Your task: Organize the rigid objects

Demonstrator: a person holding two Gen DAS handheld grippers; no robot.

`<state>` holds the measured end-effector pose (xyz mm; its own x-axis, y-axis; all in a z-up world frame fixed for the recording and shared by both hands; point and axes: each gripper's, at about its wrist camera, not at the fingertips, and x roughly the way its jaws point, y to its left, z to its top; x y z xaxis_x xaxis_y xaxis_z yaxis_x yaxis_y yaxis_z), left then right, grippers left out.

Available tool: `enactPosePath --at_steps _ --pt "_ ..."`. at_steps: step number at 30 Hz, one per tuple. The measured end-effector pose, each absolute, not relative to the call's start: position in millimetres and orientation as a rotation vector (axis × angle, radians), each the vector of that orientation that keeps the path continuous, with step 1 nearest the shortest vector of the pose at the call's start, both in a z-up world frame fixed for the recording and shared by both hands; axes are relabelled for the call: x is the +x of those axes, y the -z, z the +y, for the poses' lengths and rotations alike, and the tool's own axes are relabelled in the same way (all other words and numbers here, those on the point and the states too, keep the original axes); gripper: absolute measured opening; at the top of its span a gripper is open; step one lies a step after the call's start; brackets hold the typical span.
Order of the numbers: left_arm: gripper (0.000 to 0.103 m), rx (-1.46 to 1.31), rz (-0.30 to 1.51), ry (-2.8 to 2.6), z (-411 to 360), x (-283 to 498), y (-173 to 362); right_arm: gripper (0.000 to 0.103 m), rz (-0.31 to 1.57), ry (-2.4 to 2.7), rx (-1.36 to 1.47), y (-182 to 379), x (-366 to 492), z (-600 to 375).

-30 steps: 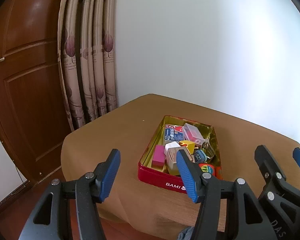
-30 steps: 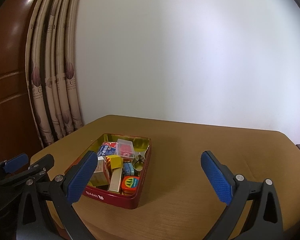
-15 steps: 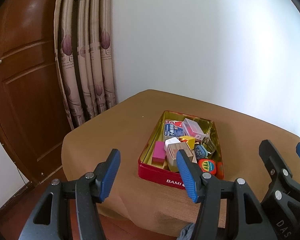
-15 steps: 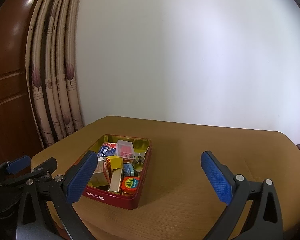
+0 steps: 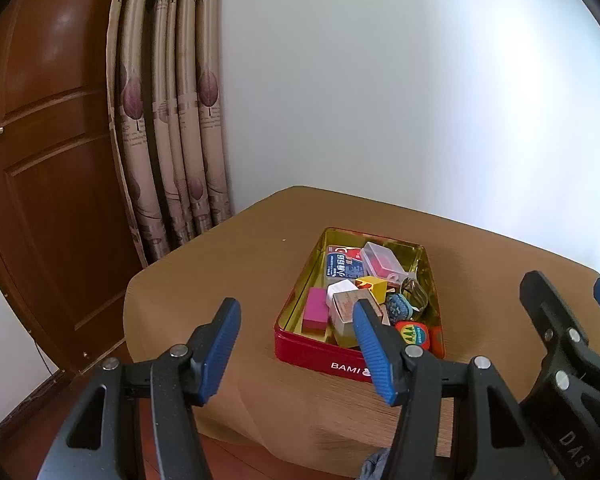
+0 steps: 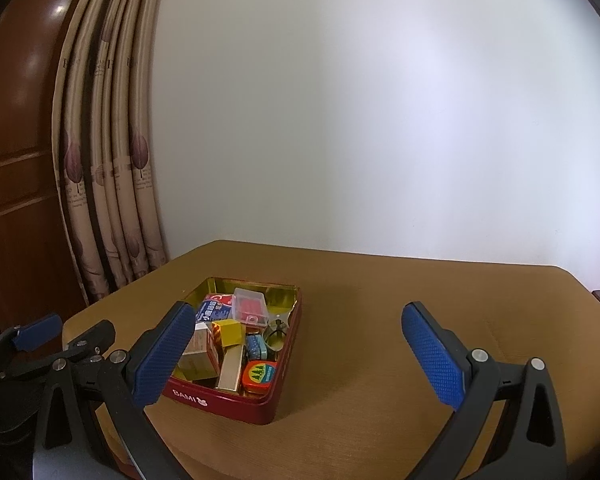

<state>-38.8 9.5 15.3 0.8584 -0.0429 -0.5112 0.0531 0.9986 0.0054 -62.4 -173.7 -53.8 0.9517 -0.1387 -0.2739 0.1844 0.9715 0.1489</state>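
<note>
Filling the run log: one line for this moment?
left hand-held gripper: open, empty | right hand-held gripper: open, empty | tin: full, on table

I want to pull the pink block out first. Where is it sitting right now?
The pink block lies inside the red tin, in its near-left corner in the left wrist view, beside the white-topped box.

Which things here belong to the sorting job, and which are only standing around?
Job: red tin; small boxes and other bits inside it; table; left tongs and right tongs, both open and empty.

Not job: curtain; door; wall.
</note>
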Motion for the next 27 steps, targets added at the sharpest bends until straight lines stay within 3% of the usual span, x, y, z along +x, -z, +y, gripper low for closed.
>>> enactPosePath --at_steps 2,5,27 --pt "0.06 0.021 0.537 0.052 9.5 -38.6 -15.6 0.102 0.254 0.173 0.175 52.3 -64.0 -174.9" --pt "0.068 0.031 0.548 0.04 9.4 -36.0 -14.7 0.102 0.239 0.177 0.188 49.1 -65.7 -178.6" --pt "0.068 0.01 0.57 0.039 14.9 -31.5 -12.0 0.102 0.277 0.195 0.196 54.1 -59.8 -183.5"
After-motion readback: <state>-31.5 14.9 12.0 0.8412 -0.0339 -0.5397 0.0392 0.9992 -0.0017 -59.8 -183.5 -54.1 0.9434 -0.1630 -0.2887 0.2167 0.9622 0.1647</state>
